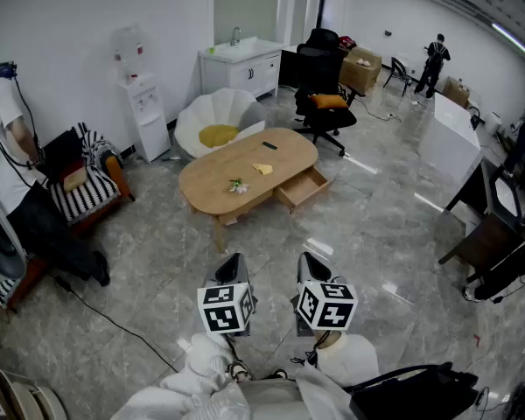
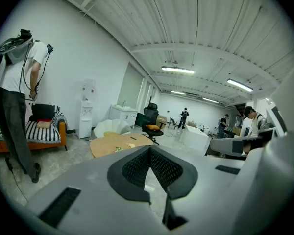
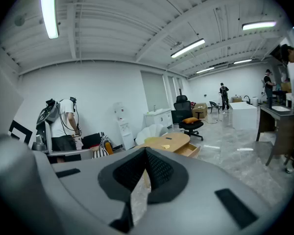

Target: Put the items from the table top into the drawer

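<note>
Jaws pressed together on left gripper [image 2: 150, 152] and right gripper [image 3: 146, 153], nothing between. Both near, well short of oval wooden table [image 1: 212, 175]. On it: yellow piece [image 1: 262, 169], small sprig [image 1: 238, 185], dark item [image 1: 269, 145]. Drawer [image 1: 304, 188] pulled open, table's right side.

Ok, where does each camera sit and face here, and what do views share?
Head view: on the person's head, facing forward and steeply down at the wooden table and its open drawer; left gripper, right gripper, white sleeves below.
Left gripper view: on the left gripper, looking along its shut fingers towards the table.
Right gripper view: on the right gripper, along its shut fingers towards table and drawer.
Shared: all show the table.
</note>
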Demonstrator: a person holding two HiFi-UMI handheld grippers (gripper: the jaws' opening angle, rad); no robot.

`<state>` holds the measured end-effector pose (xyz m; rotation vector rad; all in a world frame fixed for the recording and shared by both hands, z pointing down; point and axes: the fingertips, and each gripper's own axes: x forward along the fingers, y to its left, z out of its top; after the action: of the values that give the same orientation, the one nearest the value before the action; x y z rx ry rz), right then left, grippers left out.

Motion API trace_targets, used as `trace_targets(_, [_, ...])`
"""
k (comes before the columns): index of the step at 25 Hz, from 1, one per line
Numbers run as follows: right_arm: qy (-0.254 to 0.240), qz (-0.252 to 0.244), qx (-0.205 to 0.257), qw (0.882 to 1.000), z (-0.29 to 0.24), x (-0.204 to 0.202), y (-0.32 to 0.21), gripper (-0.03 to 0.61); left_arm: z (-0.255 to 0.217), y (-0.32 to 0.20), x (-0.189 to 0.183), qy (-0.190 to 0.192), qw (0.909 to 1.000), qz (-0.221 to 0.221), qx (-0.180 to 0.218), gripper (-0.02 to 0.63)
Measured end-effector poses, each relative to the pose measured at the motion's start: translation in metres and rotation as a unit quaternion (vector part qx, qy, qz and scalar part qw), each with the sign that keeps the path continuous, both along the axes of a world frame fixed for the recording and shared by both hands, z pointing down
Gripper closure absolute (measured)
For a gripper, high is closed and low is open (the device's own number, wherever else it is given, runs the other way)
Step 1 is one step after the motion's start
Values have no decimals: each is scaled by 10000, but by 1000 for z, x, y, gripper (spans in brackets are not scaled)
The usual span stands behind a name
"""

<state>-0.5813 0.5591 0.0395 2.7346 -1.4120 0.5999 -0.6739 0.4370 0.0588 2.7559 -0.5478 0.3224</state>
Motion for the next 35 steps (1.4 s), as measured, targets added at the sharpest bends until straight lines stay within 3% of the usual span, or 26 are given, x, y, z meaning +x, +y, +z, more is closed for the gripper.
trace_targets(13, [-233,204,178,9994,8,-2,-21,517,11,-26,-6,-151,9998,155,-19,620])
trace_targets(22, [-335,422,-2,9985,23,-5,-40,516,25,-53,-8,-252,9992,282,-105,620])
trace_targets(35, [-486,441,-59,9978,38,43,-78,515,40,-90,34,-445,9985,297,-139,620])
